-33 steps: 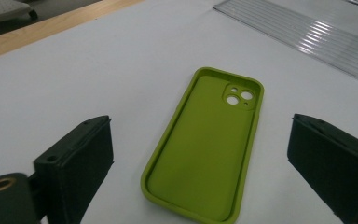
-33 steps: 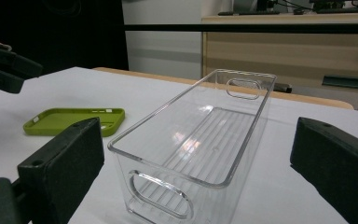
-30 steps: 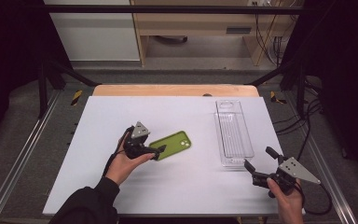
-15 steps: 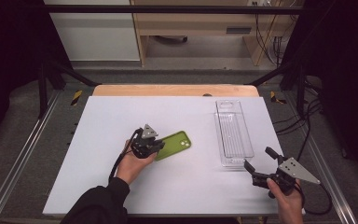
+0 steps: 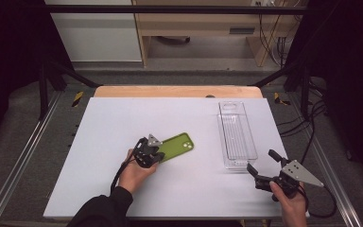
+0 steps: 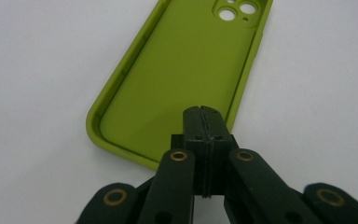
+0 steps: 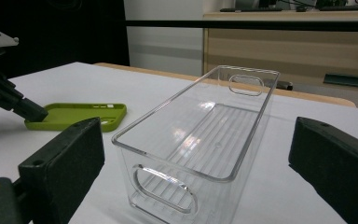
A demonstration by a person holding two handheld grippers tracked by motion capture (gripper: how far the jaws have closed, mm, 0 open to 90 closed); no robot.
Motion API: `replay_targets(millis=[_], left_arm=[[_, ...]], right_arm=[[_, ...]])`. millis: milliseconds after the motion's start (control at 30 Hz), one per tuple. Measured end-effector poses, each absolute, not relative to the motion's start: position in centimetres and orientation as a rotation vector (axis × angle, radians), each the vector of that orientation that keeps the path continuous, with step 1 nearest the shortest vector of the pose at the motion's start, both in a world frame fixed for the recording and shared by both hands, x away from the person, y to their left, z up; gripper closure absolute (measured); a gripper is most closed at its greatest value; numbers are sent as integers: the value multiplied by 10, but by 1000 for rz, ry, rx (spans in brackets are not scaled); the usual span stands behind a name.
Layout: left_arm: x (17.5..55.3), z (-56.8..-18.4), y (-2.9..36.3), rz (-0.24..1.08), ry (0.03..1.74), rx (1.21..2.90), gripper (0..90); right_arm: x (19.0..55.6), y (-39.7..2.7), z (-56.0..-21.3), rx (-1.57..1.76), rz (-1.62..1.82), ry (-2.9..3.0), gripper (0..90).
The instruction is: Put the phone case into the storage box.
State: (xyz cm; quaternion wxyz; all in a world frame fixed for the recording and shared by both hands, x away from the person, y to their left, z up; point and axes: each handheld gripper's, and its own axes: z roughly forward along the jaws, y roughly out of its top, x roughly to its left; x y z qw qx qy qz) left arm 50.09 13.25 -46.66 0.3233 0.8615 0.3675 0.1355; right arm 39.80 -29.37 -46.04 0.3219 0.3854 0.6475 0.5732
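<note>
Left gripper (image 6: 204, 121) jaws have just been closing and now pinch the near rim of the green phone case (image 5: 174, 146), which lies flat on the white table (image 5: 99, 142), not lifted yet. Right gripper (image 5: 260, 166) hangs wide open just short of the clear bin (image 5: 236, 135), which is empty; case likely goes in there, so lift and placing are left

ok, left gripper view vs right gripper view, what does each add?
Left gripper view: left gripper, jaws just closed together, nothing between them, over the green phone case, its open inside and camera cutouts. Right gripper view: clear bin between the jaws of the open right gripper. Both: left gripper at the case's end, white table.
</note>
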Motion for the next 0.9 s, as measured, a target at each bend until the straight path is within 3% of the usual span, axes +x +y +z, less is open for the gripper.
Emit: replay_targets(millis=[900], left_arm=[[451,-464,176,270,920,2304,900]], right_arm=[[396,-291,-462,1013,1484,1709,36]])
